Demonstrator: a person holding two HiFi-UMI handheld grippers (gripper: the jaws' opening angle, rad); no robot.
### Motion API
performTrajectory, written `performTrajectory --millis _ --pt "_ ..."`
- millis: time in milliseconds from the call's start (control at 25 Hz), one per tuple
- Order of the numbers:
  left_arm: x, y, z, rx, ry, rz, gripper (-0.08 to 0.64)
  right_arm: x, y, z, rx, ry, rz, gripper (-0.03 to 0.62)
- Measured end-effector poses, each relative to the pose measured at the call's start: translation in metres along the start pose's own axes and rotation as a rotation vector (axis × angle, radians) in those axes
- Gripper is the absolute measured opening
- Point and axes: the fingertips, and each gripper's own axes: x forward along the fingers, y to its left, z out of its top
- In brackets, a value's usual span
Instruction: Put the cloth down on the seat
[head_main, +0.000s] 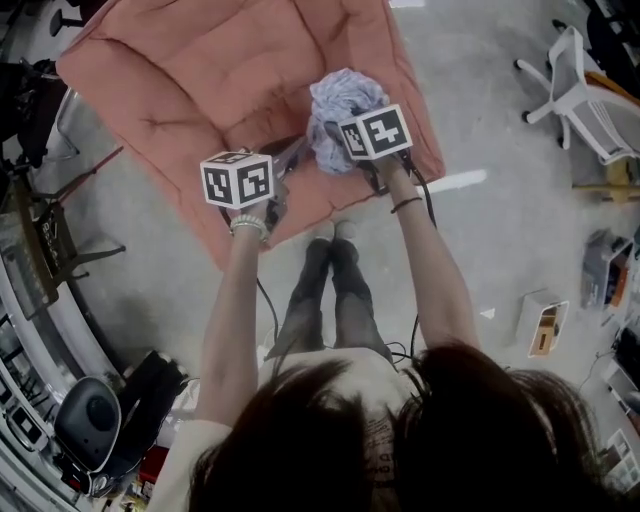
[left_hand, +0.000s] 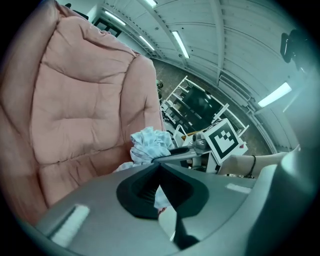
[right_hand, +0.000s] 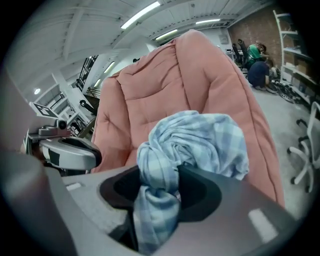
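1. My right gripper (right_hand: 159, 176) (head_main: 338, 138) was clamped on the cloth (right_hand: 197, 140) (head_main: 345, 98), and the bunch bulged just ahead of its jaws.
2. My left gripper (left_hand: 160, 166) (head_main: 288, 160), close on its left, had its jaws drawn together on a pale strip of the cloth.
3. The left hand (head_main: 258, 208) and right hand (head_main: 392, 172) reached straight out side by side, with both grippers tilted down at the seat (head_main: 190, 80) beyond them.
4. I couldn't tell whether the cloth touched the seat.

The head camera looks steeply down from above the person onto the pink chair (head_main: 180, 80). Each gripper camera sits close behind its jaws, facing the chair's back. All three share the chair and cloth (head_main: 345, 105); the left one also catches the right gripper (left_hand: 167, 152).
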Motion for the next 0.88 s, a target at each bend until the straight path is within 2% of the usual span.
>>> performTrajectory --millis 880 --pt "0.011 0.027 -0.032 -0.074 0.035 0.025 -0.009 0.050 -0.012 -0.038 0.065 0.130 -0.023 0.217"
